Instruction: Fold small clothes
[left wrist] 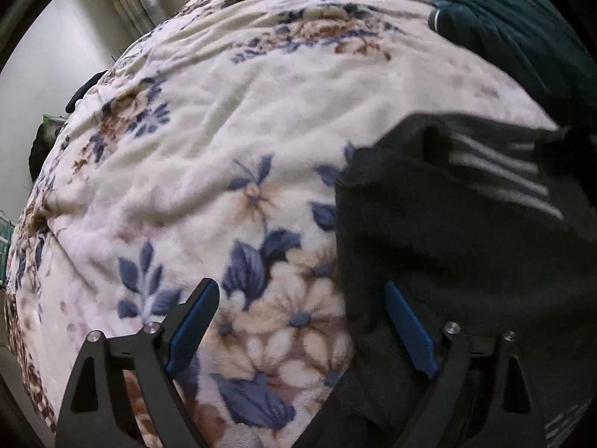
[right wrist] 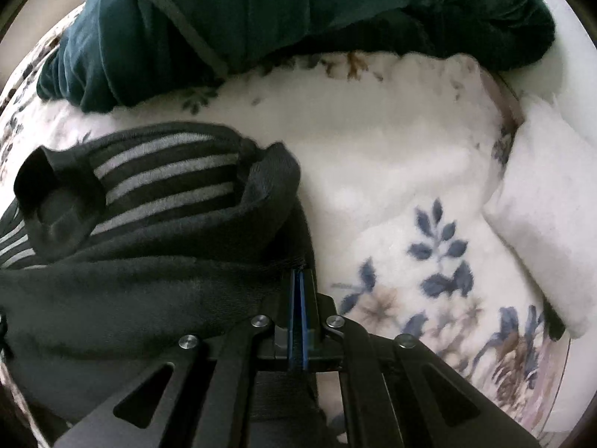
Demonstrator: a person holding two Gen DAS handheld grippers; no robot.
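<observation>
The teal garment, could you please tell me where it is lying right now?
The teal garment lies bunched along the top of the right wrist view, on the floral blanket beyond the black striped garment; the left wrist view shows it top right.

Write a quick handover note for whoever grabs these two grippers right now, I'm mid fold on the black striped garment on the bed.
Left gripper: open, jaws wide, straddling the left edge of the black striped garment, gripping nothing.
Right gripper: shut on the garment's black edge.
The garment lies bunched on the floral blanket, grey stripes showing at the far side. A dark teal garment lies heaped beyond it, untouched.
Done: one edge gripped. No neat fold is visible yet.
Left: probably close the left gripper on the near edge, spread the garment flat, fold it, then take the teal one.
</observation>
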